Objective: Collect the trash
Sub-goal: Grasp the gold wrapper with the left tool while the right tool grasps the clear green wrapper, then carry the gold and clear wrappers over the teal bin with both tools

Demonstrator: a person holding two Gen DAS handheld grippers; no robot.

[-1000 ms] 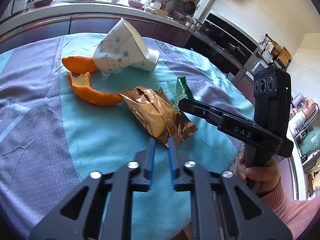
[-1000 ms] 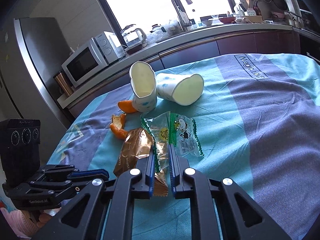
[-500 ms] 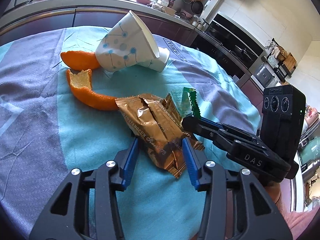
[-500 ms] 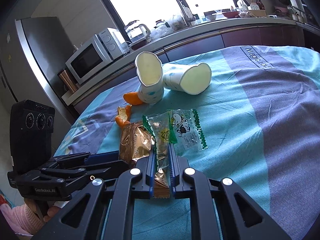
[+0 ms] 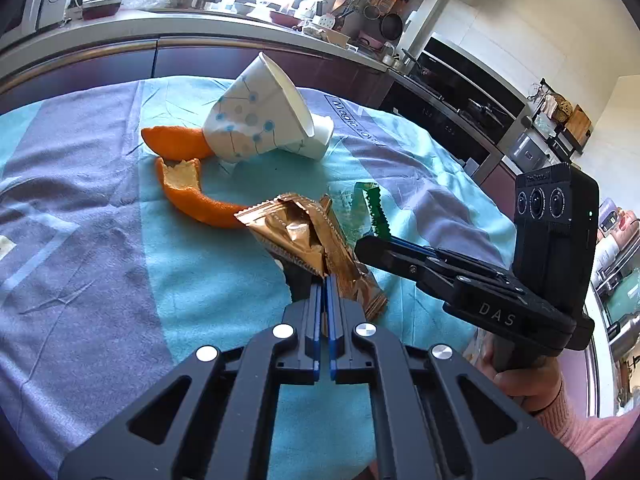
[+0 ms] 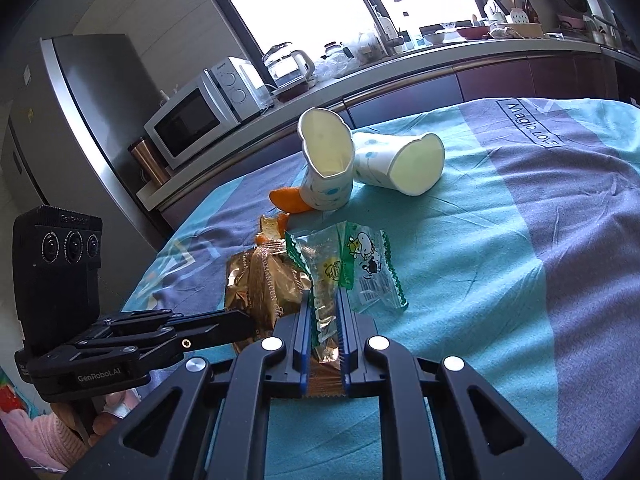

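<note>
While the left hand-held gripper (image 5: 324,280) has its jaws pinched tight on the gold wrapper (image 5: 304,236), the right hand-held gripper (image 6: 325,300) clamps the clear green-edged wrapper (image 6: 348,264) just beside it. Beyond both, on the tabletop (image 5: 100,240), lie orange peel (image 5: 188,196) and two tipped paper cups (image 6: 332,168).

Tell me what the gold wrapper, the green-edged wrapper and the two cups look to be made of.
Gold wrapper: apparently metallised plastic film, glossy, with sharp creases and glints.
Green-edged wrapper: thin clear plastic film, printed; the cloth shows through it.
Two cups: likely paper, matte white with blue dots; their rims are dented out of round.
</note>
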